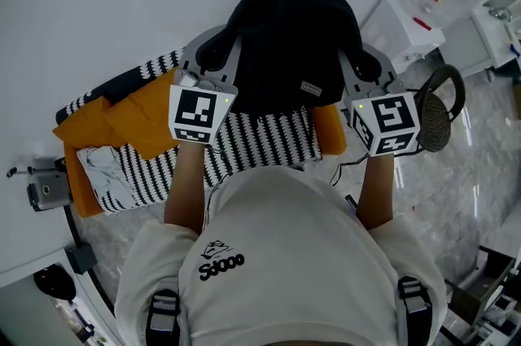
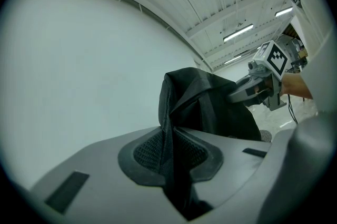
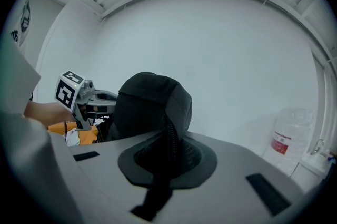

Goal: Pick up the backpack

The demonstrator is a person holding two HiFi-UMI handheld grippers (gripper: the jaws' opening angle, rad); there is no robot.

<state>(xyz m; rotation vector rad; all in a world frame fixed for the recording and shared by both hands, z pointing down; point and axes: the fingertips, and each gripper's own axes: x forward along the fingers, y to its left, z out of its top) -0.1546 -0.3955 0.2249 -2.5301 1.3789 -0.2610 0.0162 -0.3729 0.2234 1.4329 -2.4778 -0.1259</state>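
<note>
1 black backpack (image 1: pixel 285 35), left tool (image 2: pixel 171 157) and right tool (image 3: pixel 167 157), 2 in all, each pinching its fabric

- Head view: we see even, soft light with diffuse shadows, and the picture is sharp throughout.
- Both gripper views: we note strong fisheye bending, black corners and a soft near foreground.
- Left gripper view: ceiling strips (image 2: pixel 238 32) glow at far right, and the backpack (image 2: pixel 205 107) reads almost featureless black.
</note>
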